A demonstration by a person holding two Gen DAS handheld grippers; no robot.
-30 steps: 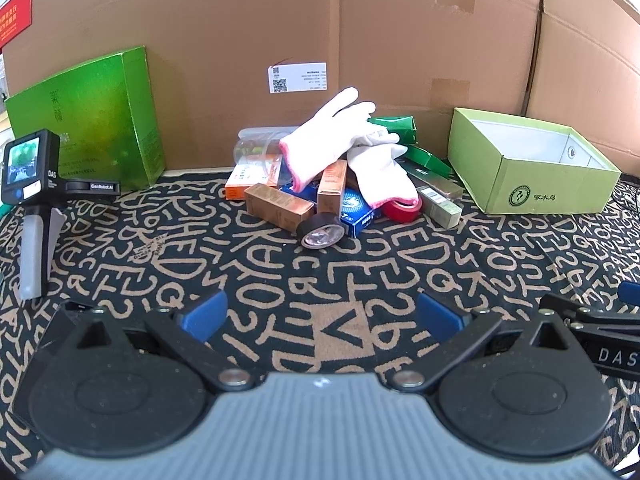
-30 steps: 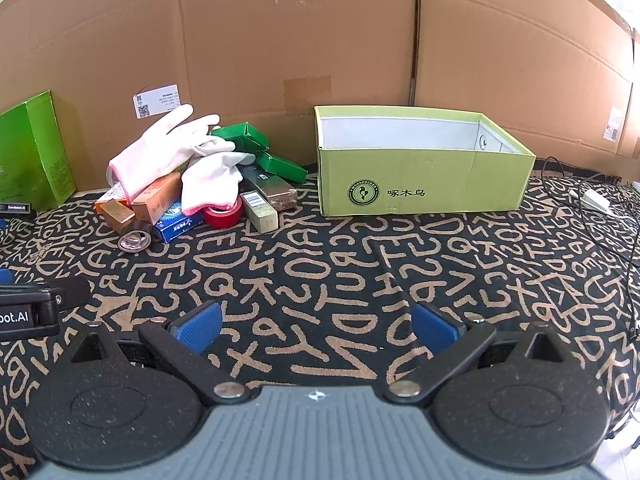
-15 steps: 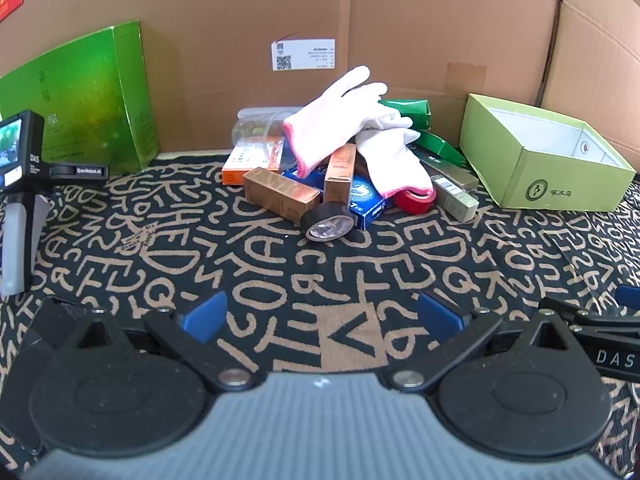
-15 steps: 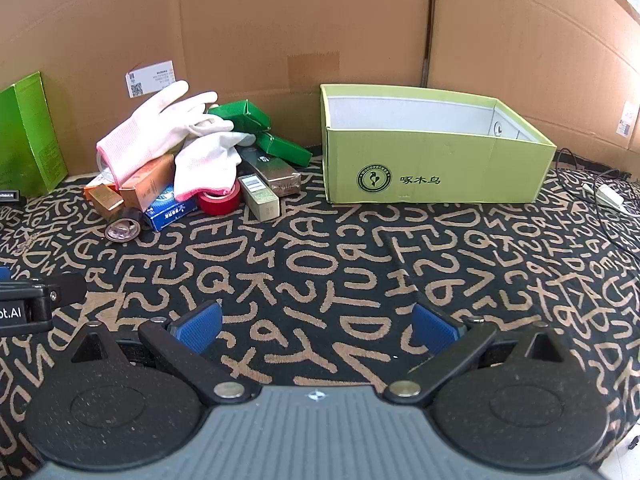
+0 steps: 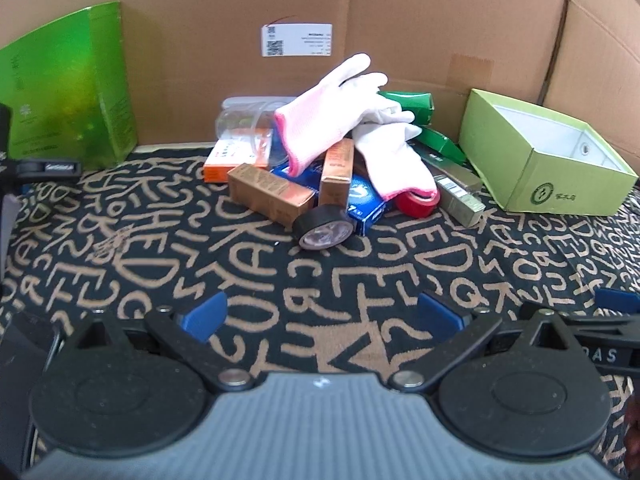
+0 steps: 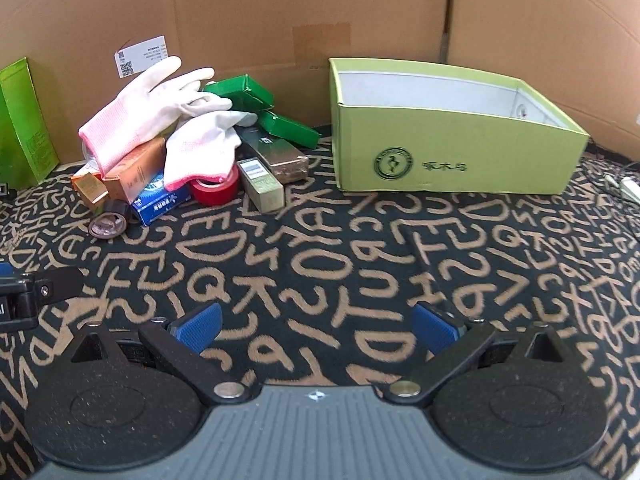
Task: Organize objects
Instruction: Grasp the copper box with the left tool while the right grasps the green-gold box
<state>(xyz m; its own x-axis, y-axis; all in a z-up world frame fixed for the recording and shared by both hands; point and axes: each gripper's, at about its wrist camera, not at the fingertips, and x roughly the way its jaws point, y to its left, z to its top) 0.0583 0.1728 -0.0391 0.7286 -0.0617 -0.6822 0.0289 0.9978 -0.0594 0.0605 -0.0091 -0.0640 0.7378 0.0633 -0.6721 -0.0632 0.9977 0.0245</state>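
The pile lies straight ahead of the wide-open, empty left gripper, probably nearer than the equally spread right gripper.

A black carpet printed all over with tan letters and digits covers the floor. Behind it stands a wall of brown cardboard sheets, set edge to edge with vertical seams between them and angled inward at the right. A white shipping label with a QR code is stuck on the cardboard, and a patch of brown tape shows further along. The light is bright and even, with soft shadows.
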